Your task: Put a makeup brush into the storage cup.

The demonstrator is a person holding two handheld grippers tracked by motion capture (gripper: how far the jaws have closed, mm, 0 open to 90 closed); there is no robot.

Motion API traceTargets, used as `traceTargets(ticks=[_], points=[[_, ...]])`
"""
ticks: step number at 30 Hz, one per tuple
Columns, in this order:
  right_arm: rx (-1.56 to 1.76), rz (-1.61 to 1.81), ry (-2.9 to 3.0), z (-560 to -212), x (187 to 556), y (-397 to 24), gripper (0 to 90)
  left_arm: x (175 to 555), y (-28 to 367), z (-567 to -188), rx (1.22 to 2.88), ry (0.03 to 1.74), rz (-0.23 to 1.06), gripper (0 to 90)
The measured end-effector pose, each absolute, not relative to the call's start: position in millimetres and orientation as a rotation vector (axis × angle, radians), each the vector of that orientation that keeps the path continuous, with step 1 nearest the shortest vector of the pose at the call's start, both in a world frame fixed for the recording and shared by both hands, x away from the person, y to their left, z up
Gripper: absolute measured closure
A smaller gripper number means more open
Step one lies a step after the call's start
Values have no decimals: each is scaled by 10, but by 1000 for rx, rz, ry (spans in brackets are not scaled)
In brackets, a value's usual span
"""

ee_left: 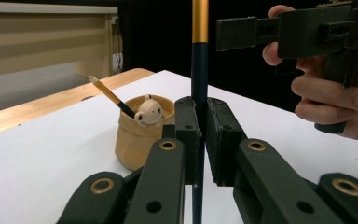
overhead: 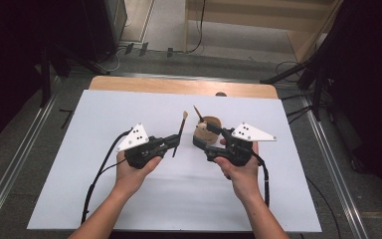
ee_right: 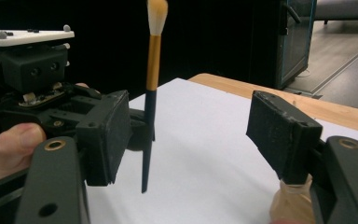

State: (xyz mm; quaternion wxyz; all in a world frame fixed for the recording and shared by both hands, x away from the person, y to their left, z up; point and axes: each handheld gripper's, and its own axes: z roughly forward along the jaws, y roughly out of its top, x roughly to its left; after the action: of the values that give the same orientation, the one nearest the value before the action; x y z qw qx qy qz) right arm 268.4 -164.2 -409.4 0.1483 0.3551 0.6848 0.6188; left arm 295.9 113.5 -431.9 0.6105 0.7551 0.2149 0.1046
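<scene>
Nearest, a dark-handled makeup brush (ee_left: 199,74) with a gold ferrule is being held upright, clear of the white table (overhead: 179,199), clamped between the closed jaws of the left gripper (overhead: 175,142). Just beyond, the right gripper (overhead: 206,135) is being held with its jaws apart and nothing between them, beside the tan bear-decorated cup (ee_left: 139,133). With one slim brush (ee_left: 109,95) already leaning inside the cup, the work is being judged partly done: the held brush is not yet being placed.

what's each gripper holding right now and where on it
The left gripper clamps the makeup brush upright by the dark lower part of its handle, below the gold band. The right gripper holds nothing; its jaws stand apart.
</scene>
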Motion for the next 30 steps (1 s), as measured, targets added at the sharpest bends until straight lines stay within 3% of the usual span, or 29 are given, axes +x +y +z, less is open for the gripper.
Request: traceTargets(ticks=[6, 30], points=[[1037, 1784, 1974, -4107, 2695, -1568, 349, 2944, 1085, -4342, 1740, 490, 236, 847], [1016, 1863, 2023, -4114, 2732, -1440, 659, 2894, 1000, -4373, 1759, 466, 228, 846]])
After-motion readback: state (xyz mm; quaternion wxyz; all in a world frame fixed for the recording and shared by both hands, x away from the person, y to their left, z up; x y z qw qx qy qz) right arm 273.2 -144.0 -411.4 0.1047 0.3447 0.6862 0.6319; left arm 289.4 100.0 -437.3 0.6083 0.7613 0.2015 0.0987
